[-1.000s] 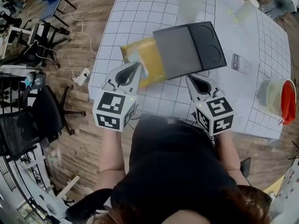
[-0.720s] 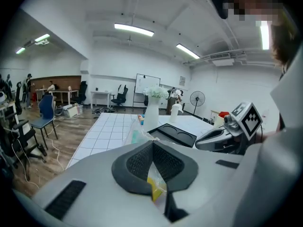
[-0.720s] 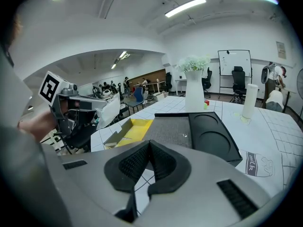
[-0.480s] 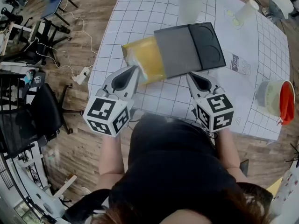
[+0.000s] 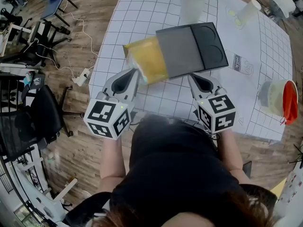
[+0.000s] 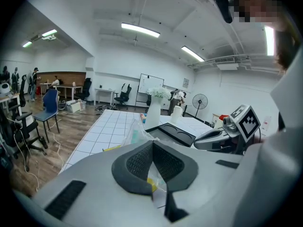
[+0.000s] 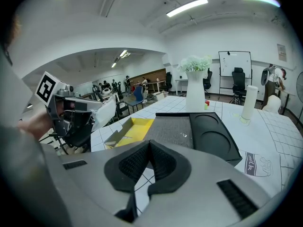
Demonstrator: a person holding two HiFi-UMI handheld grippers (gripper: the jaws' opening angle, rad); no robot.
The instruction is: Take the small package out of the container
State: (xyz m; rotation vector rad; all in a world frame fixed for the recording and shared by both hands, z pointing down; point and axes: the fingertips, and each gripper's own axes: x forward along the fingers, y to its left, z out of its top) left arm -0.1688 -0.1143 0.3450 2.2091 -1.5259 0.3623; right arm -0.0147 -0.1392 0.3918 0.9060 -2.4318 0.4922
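Gridded bench [image 5: 132, 13] holds the container [image 5: 147, 53]; left claw [image 5: 137, 71], clamped on the small package [image 6: 135, 134], should lift slowly; right claw [image 5: 192, 77] is together, empty.

Bright ceiling strip lights [image 6: 139, 30]; fisheye-warped, dark-cornered edges.

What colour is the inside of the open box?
Yellow; the open box shows best in the right gripper view.

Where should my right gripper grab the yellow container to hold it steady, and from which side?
Take the yellow container by its near long wall, coming in from the person's side with the right gripper, jaws opened first, one inside and one outside. That wall is thin, upright and uncovered, while the right end is hidden by the black tray.
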